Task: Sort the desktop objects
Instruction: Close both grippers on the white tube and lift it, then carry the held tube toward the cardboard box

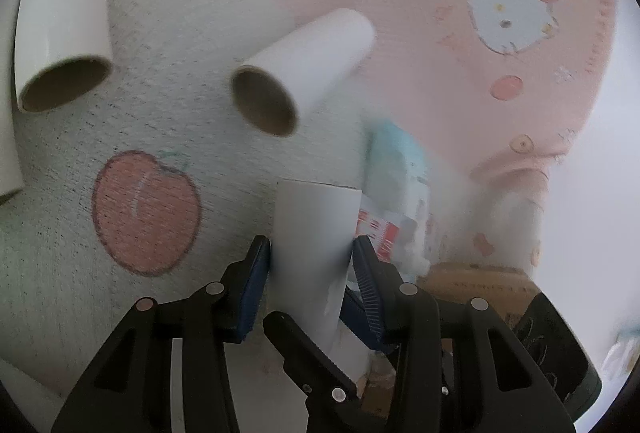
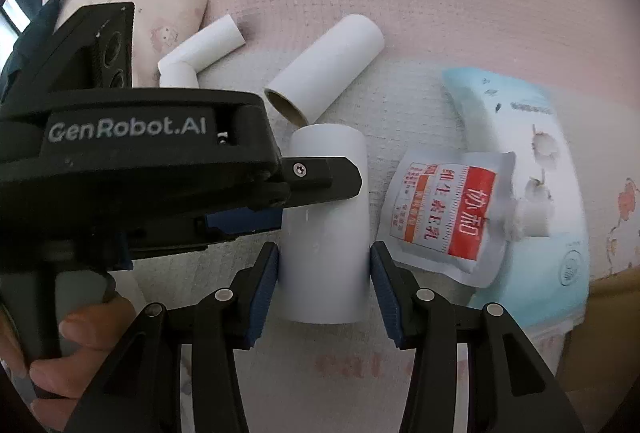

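Observation:
A white cardboard tube is held above the mat between both grippers. My right gripper is shut on its lower part, blue pads against both sides. My left gripper straddles the same tube, pads right at its sides with the jaws easing apart. From the right wrist view it reaches in from the left, one finger across the tube. A second tube lies just beyond. A third tube lies at far left.
A bent white tube lies by the mat's rolled-up corner. A red-and-white spout pouch rests on a light blue pack to the right. A cardboard box sits lower right. A hand holds the left gripper's handle.

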`<state>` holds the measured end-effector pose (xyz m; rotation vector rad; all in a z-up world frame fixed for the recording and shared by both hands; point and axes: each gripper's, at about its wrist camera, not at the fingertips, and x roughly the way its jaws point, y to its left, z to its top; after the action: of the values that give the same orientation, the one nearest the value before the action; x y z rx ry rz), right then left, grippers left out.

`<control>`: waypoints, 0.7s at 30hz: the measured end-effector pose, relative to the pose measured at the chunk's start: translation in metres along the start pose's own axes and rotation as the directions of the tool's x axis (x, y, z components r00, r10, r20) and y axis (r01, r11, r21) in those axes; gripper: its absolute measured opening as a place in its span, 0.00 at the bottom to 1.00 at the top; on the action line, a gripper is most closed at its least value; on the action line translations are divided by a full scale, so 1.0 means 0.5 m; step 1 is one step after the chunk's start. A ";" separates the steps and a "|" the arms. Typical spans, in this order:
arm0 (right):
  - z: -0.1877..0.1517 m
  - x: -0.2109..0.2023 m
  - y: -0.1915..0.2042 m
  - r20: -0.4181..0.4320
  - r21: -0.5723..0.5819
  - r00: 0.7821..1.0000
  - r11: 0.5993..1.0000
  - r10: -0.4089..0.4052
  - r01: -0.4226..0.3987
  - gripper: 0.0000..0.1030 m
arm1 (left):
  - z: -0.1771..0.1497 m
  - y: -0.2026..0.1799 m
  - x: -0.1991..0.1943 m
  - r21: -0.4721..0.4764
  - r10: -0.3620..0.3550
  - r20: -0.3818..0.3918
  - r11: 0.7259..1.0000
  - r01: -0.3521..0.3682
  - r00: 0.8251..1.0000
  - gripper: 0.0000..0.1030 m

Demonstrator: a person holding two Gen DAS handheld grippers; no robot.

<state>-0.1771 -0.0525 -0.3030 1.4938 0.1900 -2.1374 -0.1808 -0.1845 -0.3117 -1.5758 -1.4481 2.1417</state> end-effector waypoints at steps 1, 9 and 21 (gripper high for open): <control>-0.001 -0.005 0.001 0.004 -0.001 1.000 1.000 -0.003 0.003 0.43 | -0.006 -0.006 -0.003 0.015 -0.012 0.003 1.000 0.012 1.000 0.45; -0.027 -0.075 0.017 0.051 -0.023 0.997 0.998 -0.059 0.061 0.43 | -0.065 -0.033 -0.024 0.050 -0.105 0.046 0.993 0.103 0.993 0.44; -0.101 -0.170 0.031 0.127 -0.028 0.989 0.996 -0.081 0.085 0.43 | -0.151 -0.067 -0.089 0.127 -0.115 0.075 0.986 0.105 0.991 0.44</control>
<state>-0.1055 -0.0173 -0.2423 1.3487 0.2455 -2.2748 -0.1149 -0.1459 -0.2571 -1.3489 -1.3622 2.2097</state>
